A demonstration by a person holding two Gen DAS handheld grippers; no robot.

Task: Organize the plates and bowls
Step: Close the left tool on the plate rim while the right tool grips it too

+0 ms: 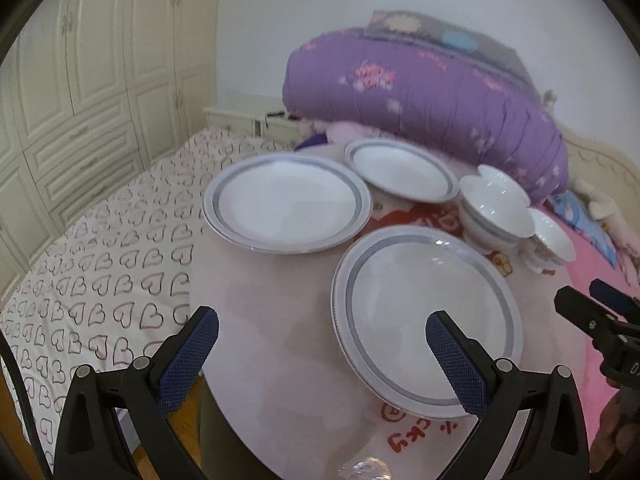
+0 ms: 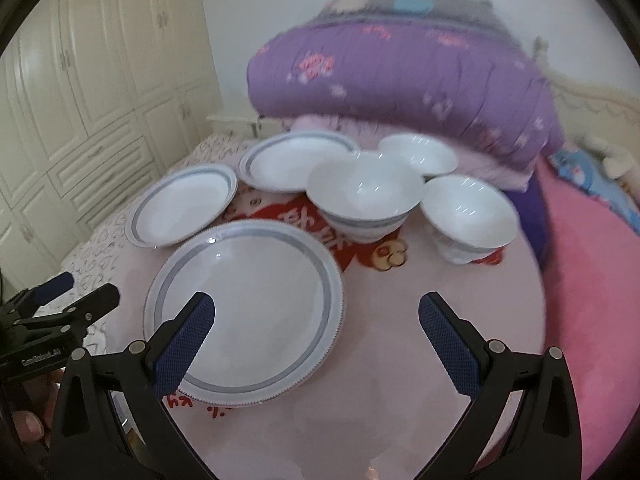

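Observation:
Three white plates with grey rims lie on a round pink table [image 1: 260, 320]: a near plate [image 1: 428, 316] [image 2: 244, 312], a left plate [image 1: 286, 204] [image 2: 184, 204] and a far plate [image 1: 400, 168] [image 2: 296, 160]. Three white bowls stand to the right: a grey-banded bowl [image 2: 364, 200] [image 1: 494, 208], a right bowl [image 2: 468, 216] [image 1: 552, 240] and a far bowl [image 2: 420, 154]. My left gripper [image 1: 322, 334] is open and empty, above the table left of the near plate. My right gripper [image 2: 316, 320] is open and empty, over the near plate's right edge.
The table [image 2: 400, 340] stands beside a bed with a heart-print sheet [image 1: 100, 280]. A folded purple quilt [image 1: 420, 108] lies behind the dishes. A pink blanket [image 2: 592, 260] is at the right. White wardrobes [image 1: 80, 80] line the left wall.

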